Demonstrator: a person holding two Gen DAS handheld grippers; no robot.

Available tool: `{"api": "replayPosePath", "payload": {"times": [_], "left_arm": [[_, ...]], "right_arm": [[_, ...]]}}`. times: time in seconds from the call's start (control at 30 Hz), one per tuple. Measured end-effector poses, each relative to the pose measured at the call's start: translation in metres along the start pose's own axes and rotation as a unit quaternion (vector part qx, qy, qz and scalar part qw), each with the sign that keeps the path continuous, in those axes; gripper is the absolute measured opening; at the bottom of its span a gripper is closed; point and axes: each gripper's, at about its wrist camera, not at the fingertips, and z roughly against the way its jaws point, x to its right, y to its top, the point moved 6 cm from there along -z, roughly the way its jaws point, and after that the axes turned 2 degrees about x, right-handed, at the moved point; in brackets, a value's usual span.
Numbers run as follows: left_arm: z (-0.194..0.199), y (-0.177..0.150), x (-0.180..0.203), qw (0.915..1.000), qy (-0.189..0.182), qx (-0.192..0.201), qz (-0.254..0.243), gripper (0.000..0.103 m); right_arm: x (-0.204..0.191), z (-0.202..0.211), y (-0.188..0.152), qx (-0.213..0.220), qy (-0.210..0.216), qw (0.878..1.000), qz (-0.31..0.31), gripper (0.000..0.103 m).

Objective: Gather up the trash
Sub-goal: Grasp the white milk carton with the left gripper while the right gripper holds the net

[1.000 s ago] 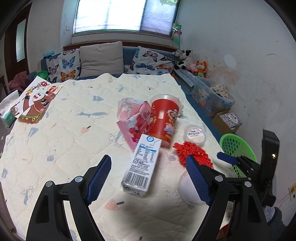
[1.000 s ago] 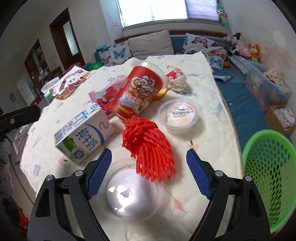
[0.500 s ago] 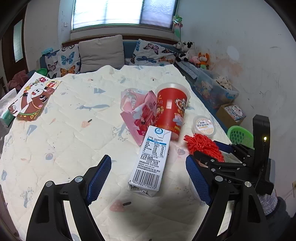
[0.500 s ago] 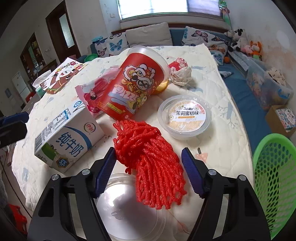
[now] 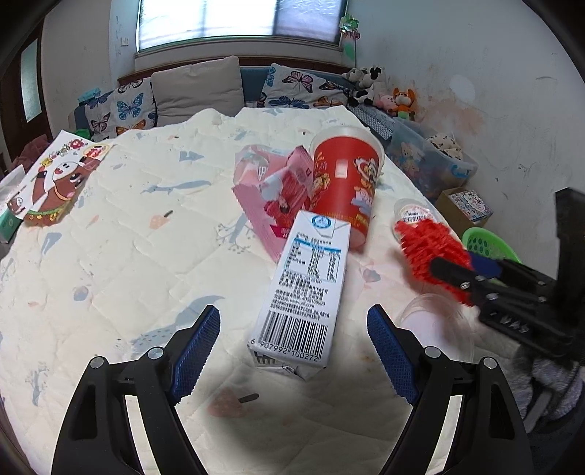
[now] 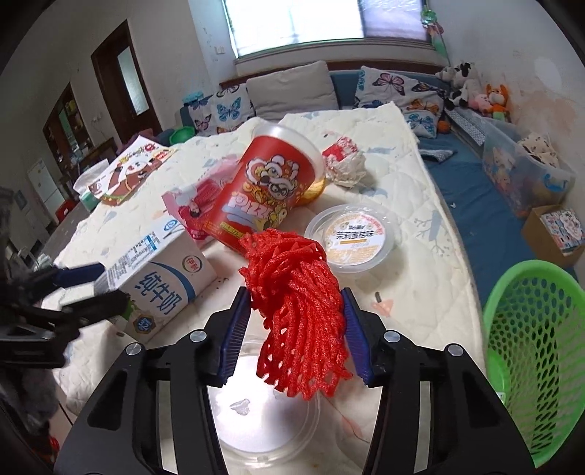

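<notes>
Right wrist view: a quilted cream tabletop (image 6: 420, 270) carries litter, with a green mesh basket (image 6: 530, 329) beside it. Largest, a stiff milk carton (image 5: 303, 292) lies between the spread left tool (image 5: 292, 347). Smaller, a soft, light red foam net (image 6: 296, 292) sits pinched mid-bundle in the right tool (image 6: 296, 321), just closing.

It was a room in a home: a sofa (image 6: 384, 84) with butterfly pillows (image 5: 128, 109), soft toys (image 6: 471, 87) by the wall, a window (image 5: 241, 18), and a door (image 6: 124, 80).
</notes>
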Motion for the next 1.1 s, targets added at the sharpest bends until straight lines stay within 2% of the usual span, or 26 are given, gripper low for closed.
{"api": "replayPosePath", "payload": {"times": [0.3, 0.43, 0.53, 0.83, 0.9, 0.97, 1.07, 1.1], "left_arm": [[-0.015, -0.005, -0.004, 1.0000, -0.001, 0.003, 0.009, 0.065], [-0.017, -0.008, -0.002, 1.0000, 0.001, 0.005, 0.007, 0.051], [-0.018, -0.008, -0.004, 1.0000, 0.001, 0.005, 0.008, 0.049], [-0.018, -0.010, -0.001, 1.0000, 0.001, 0.007, 0.005, 0.049], [-0.019, -0.011, 0.000, 1.0000, 0.001, 0.004, 0.006, 0.049], [-0.021, -0.012, -0.001, 1.0000, 0.003, 0.004, 0.004, 0.049], [-0.021, -0.012, 0.000, 0.9999, 0.004, 0.009, 0.003, 0.046], [-0.021, -0.012, 0.000, 0.9999, 0.003, 0.010, 0.003, 0.046]], "right_arm": [[0.013, 0.029, 0.002, 0.022, -0.010, 1.000, -0.014, 0.050], [0.013, 0.025, 0.000, 0.014, -0.006, 1.000, -0.016, 0.050], [0.008, 0.016, -0.002, 0.007, 0.001, 1.000, -0.016, 0.064], [0.003, -0.021, -0.004, -0.021, 0.001, 1.000, -0.012, 0.065], [0.002, -0.028, -0.005, -0.026, 0.000, 1.000, -0.014, 0.061], [0.002, -0.030, -0.006, -0.028, 0.004, 0.999, -0.016, 0.049], [0.003, -0.028, -0.008, -0.028, 0.008, 0.999, -0.018, 0.038], [0.003, -0.026, -0.008, -0.027, 0.007, 0.999, -0.017, 0.037]]}}
